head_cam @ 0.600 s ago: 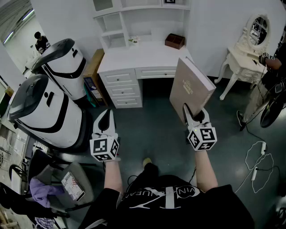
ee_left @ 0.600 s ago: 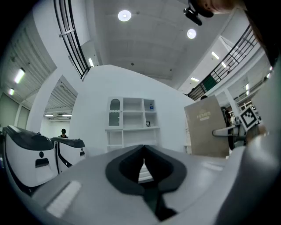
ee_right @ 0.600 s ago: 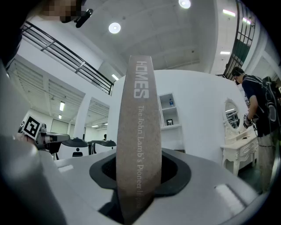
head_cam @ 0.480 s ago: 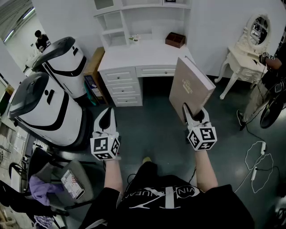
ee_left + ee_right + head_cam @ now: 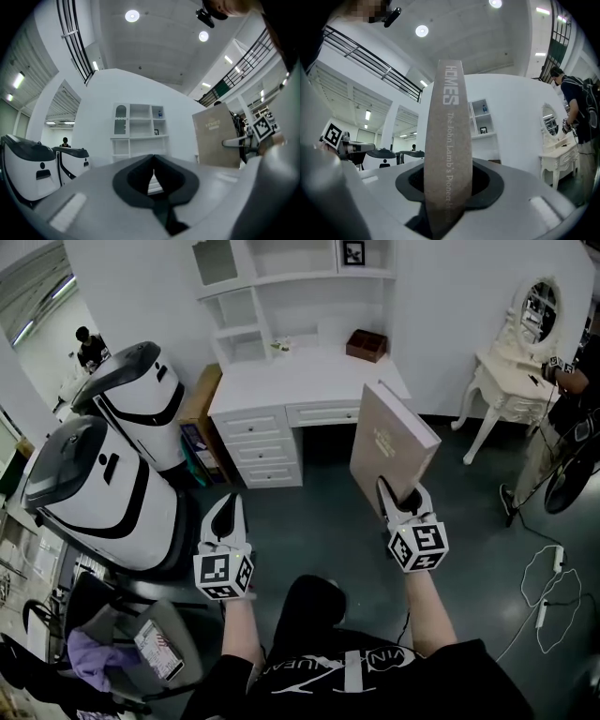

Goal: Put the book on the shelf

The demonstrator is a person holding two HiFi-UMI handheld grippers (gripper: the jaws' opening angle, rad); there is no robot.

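Observation:
A large tan hardcover book (image 5: 392,444) stands upright in the air in the head view, and my right gripper (image 5: 397,499) is shut on its lower edge. In the right gripper view its spine (image 5: 447,136), lettered "HOMES", rises between the right gripper's (image 5: 449,185) jaws. My left gripper (image 5: 224,507) is level at the left, shut and holding nothing; its pads (image 5: 140,173) meet at the tips. The white shelf unit (image 5: 292,282) stands on a white desk (image 5: 309,371) ahead of both grippers, across a stretch of floor. The left gripper view also shows the shelf unit (image 5: 140,129) and the book (image 5: 215,136).
Two big white-and-black machines (image 5: 89,479) (image 5: 141,381) stand at the left. A brown box (image 5: 367,324) sits on the desk and a small framed picture (image 5: 353,253) on the shelf. A white dressing table (image 5: 516,362), a person (image 5: 572,399) and a floor cable (image 5: 544,582) are at the right.
The head view has shifted: more of the shelf unit shows at the top and both grippers sit slightly lower in the picture. The book stays in the right gripper.

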